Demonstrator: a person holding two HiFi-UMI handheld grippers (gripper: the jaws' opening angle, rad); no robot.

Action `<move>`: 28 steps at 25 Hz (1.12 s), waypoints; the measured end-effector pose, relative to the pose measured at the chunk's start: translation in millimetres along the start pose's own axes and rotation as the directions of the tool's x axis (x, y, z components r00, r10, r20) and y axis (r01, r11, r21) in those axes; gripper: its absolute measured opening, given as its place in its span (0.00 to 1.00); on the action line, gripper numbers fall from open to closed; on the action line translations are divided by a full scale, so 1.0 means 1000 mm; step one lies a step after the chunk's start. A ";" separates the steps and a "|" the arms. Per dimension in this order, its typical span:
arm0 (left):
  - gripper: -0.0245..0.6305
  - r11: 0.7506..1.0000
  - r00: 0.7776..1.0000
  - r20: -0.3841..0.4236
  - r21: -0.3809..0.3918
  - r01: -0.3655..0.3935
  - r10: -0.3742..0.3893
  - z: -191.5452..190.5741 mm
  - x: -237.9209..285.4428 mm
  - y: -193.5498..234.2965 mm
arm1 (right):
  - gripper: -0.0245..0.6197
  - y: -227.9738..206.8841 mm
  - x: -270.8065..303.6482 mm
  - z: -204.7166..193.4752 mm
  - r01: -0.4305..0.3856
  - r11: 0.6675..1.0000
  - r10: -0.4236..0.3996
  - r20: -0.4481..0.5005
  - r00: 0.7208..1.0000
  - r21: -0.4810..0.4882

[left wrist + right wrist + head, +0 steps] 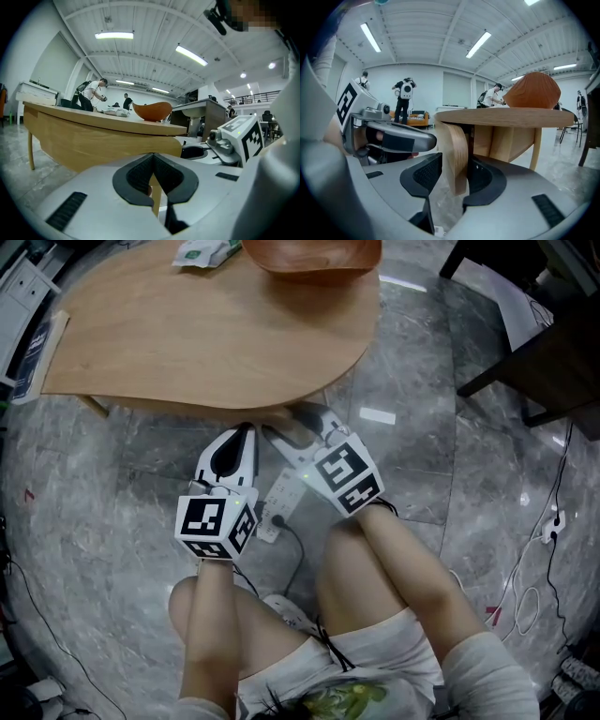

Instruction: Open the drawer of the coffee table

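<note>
The wooden coffee table (206, 334) fills the upper part of the head view, and both grippers sit at its near edge. My right gripper (298, 424) is open. In the right gripper view (452, 176) a curved wooden panel (457, 150) hangs under the tabletop (506, 115) between its pads. It looks like the drawer's front. The left pad (424, 173) stands clear of the wood; the right pad (483, 176) lies close behind it. My left gripper (239, 435) (152, 169) is shut on nothing, just left of the right one. The tabletop hides the drawer in the head view.
A brown bowl (314, 254) and a white packet (206, 251) lie on the table's far side. On the grey stone floor a power strip (272, 512) with its cable lies beneath the grippers. Dark furniture legs (525, 362) stand at the right, books (33, 343) at the left.
</note>
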State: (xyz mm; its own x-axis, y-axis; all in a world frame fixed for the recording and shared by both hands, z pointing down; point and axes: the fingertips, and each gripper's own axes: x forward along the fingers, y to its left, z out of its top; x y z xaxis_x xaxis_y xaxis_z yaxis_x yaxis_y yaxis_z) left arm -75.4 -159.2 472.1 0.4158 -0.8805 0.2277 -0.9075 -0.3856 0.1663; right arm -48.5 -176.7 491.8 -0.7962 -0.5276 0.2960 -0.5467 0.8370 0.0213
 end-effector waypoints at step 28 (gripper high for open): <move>0.05 0.990 0.996 -0.058 0.123 0.074 -0.067 -0.017 -0.028 -0.012 | 0.18 0.026 -0.006 0.006 -0.144 0.989 0.145 0.014 0.989 -0.042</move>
State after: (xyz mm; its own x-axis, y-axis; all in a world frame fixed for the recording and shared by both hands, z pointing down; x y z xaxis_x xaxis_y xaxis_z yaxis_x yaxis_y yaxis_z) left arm -75.3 -125.4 480.6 0.4787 -0.8349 0.2715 -0.8746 -0.4808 0.0635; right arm -59.4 -152.4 484.7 -0.8706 -0.4030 0.2823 -0.4150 0.9096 0.0186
